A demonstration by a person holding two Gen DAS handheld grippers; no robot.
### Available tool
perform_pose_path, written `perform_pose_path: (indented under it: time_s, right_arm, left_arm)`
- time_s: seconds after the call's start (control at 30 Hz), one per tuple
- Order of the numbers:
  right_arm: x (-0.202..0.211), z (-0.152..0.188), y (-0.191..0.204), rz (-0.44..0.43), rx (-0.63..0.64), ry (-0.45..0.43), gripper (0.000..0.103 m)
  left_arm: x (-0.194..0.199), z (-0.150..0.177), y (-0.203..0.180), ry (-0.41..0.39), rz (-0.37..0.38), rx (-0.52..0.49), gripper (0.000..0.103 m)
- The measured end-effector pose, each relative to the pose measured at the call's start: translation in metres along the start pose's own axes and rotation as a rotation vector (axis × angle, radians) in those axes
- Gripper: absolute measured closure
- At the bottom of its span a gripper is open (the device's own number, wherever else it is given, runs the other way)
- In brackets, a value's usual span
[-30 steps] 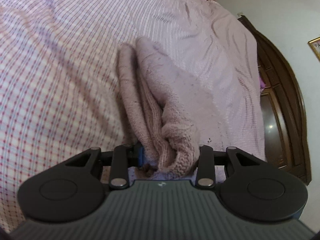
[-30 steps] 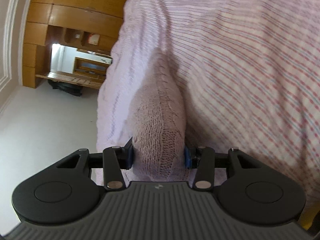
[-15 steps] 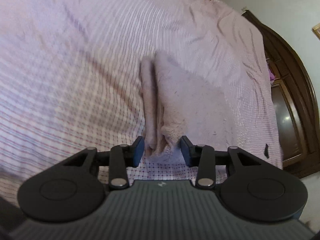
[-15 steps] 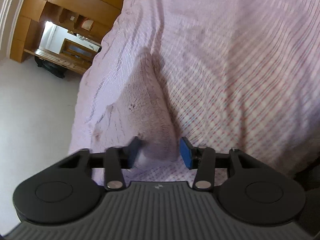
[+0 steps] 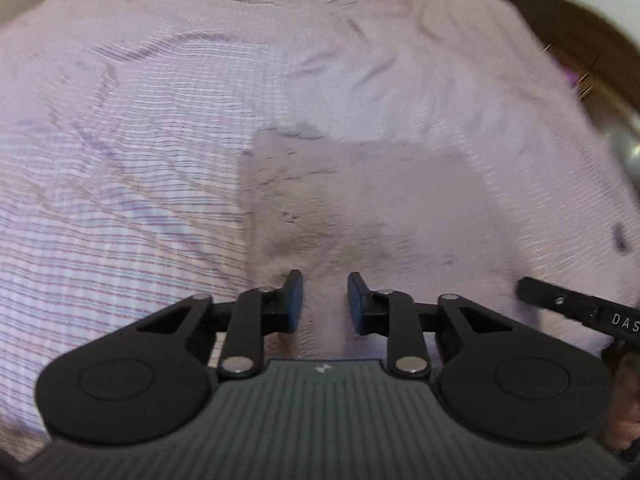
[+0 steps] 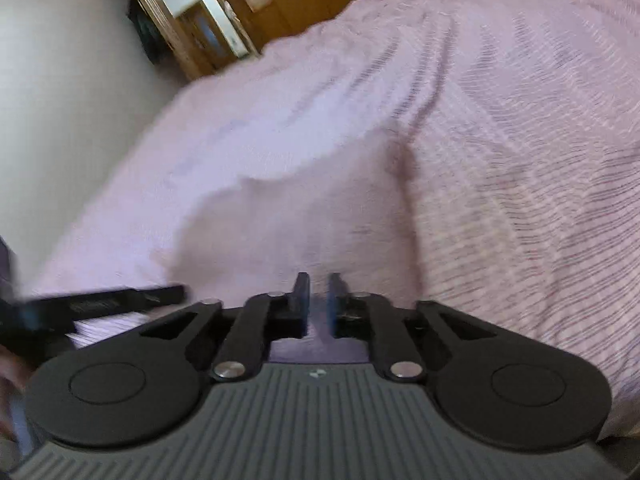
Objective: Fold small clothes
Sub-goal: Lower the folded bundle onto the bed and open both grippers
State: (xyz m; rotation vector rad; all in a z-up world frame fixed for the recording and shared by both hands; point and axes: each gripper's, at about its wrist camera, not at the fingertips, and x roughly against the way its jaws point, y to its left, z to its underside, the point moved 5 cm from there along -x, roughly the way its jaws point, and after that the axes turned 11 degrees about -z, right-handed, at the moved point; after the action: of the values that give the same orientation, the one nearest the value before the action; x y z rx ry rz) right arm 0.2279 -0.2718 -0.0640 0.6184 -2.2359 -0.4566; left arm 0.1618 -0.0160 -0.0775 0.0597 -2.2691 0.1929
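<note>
1. Nearest the lens in the left wrist view, the left gripper had just been closing; its jaws stood a little apart, and whether knit was caught between them could not be told through the blur.
2. In the right wrist view, the right gripper had likewise just been closing and read as clenched. Only a thin slit showed between its blue pads, with no cloth visible in it.
3. The other tool appeared in each view: a black finger at the lower right edge of the left view, and another at the lower left of the right view, so the 2 grippers worked close side by side.
4. Just beyond the fingertips lay the pink knit garment, spread flat at the centre of the left view. In the right view it filled the centre, its far edge casting a shadow on the sheet.
5. Farther out, the striped bedsheet reached to the top of the frame, with a wooden cabinet at the upper left of the right view.
6. Judged from this, a fold had been laid down and the tools were clear of it.
7. The next move probably called for opening the jaws, choosing 2 corners of 1 edge, and pinching through all layers before carrying them across.
</note>
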Motion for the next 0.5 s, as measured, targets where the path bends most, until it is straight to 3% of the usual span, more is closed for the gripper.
perform_pose_path:
  time_s: [0.07, 0.27, 0.4, 0.5]
  right_arm:
    - [-0.006, 0.006, -0.018, -0.009, -0.05, 0.0, 0.103]
    - [-0.013, 0.011, -0.042, -0.078, -0.137, 0.011, 0.103]
    - [-0.009, 0.007, -0.031, -0.042, -0.104, 0.002, 0.103]
    - [0.009, 0.004, -0.016, 0.023, -0.031, -0.022, 0.103]
  left_arm:
    - [-0.005, 0.002, 0.001, -0.005, -0.021, -0.029, 0.085]
    - [-0.01, 0.006, 0.0, -0.013, -0.005, -0.036, 0.086]
    - [0.001, 0.006, -0.009, -0.044, -0.021, -0.065, 0.086]
    - [0.043, 0.012, -0.024, -0.147, -0.034, -0.162, 0.086]
